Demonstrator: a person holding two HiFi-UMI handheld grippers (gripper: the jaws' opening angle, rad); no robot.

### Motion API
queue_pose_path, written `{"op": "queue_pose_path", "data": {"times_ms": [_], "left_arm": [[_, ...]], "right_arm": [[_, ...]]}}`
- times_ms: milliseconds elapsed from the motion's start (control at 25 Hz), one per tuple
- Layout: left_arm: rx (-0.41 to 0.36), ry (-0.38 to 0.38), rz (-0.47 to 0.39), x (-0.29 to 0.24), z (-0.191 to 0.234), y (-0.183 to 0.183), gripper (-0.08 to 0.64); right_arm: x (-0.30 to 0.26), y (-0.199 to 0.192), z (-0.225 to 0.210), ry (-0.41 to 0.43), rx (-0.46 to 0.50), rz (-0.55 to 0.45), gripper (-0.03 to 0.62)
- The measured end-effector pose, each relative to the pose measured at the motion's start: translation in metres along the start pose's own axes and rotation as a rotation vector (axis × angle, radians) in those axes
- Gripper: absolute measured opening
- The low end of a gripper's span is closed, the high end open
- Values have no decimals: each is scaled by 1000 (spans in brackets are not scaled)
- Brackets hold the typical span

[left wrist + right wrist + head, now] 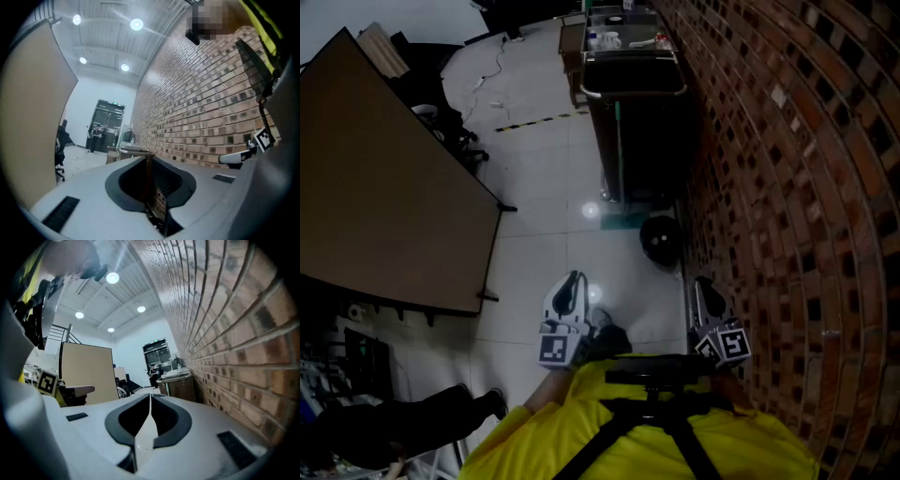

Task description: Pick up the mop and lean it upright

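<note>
Both grippers are hanging low in the frame, close to the person's yellow top. The left gripper (573, 282) and the right gripper (702, 284) are each keeping their jaws clenched on nothing, the pale shells meeting in a thin seam in each gripper view. The mop is, as far as I can judge in this dim light, the thin pale-green pole (619, 155) standing nearly upright against the dark cart (633, 92) in the upper middle of the frame. It is well apart from both grippers, and I cannot make out its head. The risk I am seeing is slippage. A slim, smooth, round pole resting on the cart's rounded metal rail could roll sideways, and its foot could skate on the glossy floor tiles (534, 159), which are mirroring a lamp. A pinch from shut-then-opened jaws could also let so narrow a shaft twist. The dark, rounded thing (661, 239) sitting on the floor just beside the wall could get knocked. The brick wall (787, 187) filling the right side looks rough and matte, so it would likely be giving a leaning pole more bite.
</note>
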State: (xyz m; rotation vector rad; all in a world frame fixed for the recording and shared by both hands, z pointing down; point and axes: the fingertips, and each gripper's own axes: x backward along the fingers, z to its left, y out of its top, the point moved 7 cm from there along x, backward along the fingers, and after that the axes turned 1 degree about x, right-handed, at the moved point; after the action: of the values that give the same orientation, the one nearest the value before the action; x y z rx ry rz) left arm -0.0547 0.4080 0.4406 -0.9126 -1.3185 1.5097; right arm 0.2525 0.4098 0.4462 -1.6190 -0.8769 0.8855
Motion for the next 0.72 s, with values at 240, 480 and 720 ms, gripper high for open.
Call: {"op": "queue_pose_path", "data": {"times_ms": [240,480,720], "left_arm": [[-55,-42,36,-66,114,24,0],[-46,-57,88,-132,170,18,0],[-28,-39,135,-219,224,1,0]], "right_arm": [[-140,10,29,-19,3,0,8],[-253,4,25,-63,20,51,61],[-389,-2,-13,-82,32,77,120]]}}
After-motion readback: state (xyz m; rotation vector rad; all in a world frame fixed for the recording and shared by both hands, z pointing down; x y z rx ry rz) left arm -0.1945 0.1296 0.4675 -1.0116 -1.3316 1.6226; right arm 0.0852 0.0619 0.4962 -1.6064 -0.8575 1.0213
